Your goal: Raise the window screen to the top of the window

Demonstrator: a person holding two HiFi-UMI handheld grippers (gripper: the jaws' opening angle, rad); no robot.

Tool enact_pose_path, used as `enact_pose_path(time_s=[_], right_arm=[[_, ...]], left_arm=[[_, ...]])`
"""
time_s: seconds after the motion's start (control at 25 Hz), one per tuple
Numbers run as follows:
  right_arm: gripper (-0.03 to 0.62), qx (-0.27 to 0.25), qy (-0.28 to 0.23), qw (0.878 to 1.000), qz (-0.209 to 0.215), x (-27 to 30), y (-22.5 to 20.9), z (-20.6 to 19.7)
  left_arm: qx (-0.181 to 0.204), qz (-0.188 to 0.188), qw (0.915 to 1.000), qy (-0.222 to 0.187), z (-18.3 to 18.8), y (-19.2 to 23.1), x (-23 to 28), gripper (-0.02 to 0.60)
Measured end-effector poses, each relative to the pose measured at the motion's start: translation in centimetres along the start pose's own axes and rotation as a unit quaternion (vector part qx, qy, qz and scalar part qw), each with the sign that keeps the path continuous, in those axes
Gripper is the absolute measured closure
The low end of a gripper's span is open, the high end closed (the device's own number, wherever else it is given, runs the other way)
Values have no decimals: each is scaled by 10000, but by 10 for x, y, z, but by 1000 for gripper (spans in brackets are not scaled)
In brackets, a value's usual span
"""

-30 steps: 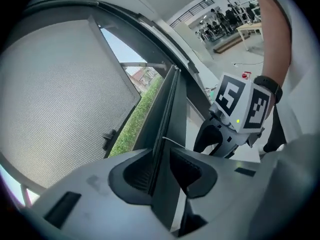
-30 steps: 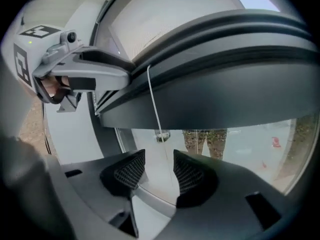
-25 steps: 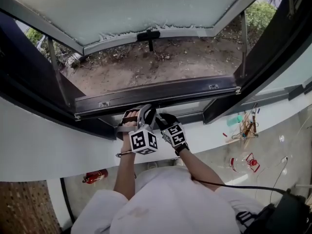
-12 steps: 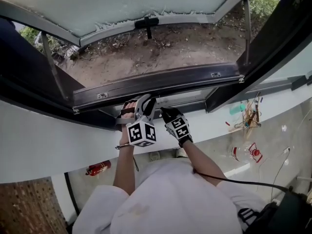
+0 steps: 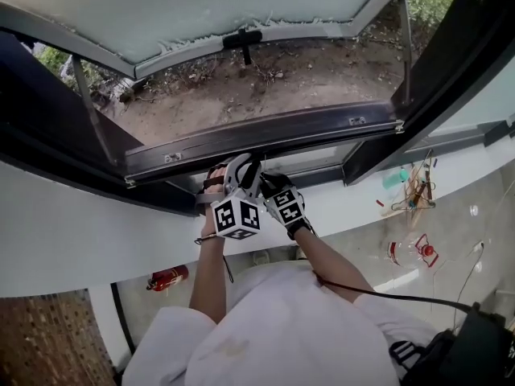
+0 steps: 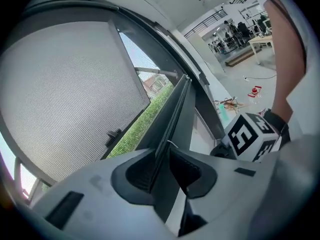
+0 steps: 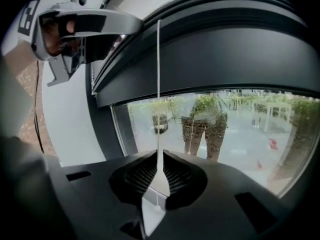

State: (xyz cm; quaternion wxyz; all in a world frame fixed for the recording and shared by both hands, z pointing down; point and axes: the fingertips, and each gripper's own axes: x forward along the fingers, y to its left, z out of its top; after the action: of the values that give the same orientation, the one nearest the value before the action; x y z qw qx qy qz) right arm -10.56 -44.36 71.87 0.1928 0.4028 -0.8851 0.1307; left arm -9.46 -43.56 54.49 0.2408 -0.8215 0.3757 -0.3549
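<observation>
My right gripper [image 7: 159, 178], jaws just closing, now pinches the thin white pull cord [image 7: 159, 84] between them; my left gripper [image 6: 163, 163] squeezes the dark metal bar [image 6: 178, 109] (lifting not begun, I think).

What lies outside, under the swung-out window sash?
Bare brown soil and a green shrub at the right. The sash has a frosted-looking pane that covers whatever ground lies behind it.

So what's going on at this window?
A person stands at an open window with a gripper in each hand. The left gripper has its jaws shut on a dark bar of the frame. The right gripper has just been closing its jaws and now pinches a thin white cord that runs up from them.
</observation>
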Motion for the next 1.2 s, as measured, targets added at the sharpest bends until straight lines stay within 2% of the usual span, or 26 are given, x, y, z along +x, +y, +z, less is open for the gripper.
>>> enact_pose_path(time_s=[0.16, 0.32, 0.56, 0.68, 0.72, 0.8, 0.92, 1.04, 1.2], right_arm=[[589, 170, 22, 9999, -19, 14, 1, -3], [591, 187, 72, 9998, 55, 15, 4, -24], [591, 141, 1052, 9943, -71, -1, -13, -114], [591, 532, 1928, 9796, -176, -26, -25, -174], [591, 741, 2073, 9752, -224, -36, -29, -190], [591, 1051, 1855, 9766, -288, -55, -34, -207], [591, 1362, 1471, 9796, -148, -69, -33, -218], [591, 1066, 1460, 9835, -93, -77, -29, -208], [591, 833, 1433, 9861, 109, -81, -10, -210]], left_arm=[[-176, -23, 9997, -139, 1, 0, -1, 497], [-131, 46, 9998, -116, -1, 1, -1, 497], [17, 91, 10000, -23, -2, 1, 0, 497], [91, 115, 9999, -23, -1, 0, 1, 497], [135, 105, 9999, -18, -1, 0, 1, 497], [247, 87, 9996, 79, -3, -2, 0, 499], [379, 55, 9984, 412, -5, 1, -2, 534], [495, 89, 9971, 565, -4, 2, 0, 540], [579, 273, 9970, 441, -4, -1, 1, 550]])
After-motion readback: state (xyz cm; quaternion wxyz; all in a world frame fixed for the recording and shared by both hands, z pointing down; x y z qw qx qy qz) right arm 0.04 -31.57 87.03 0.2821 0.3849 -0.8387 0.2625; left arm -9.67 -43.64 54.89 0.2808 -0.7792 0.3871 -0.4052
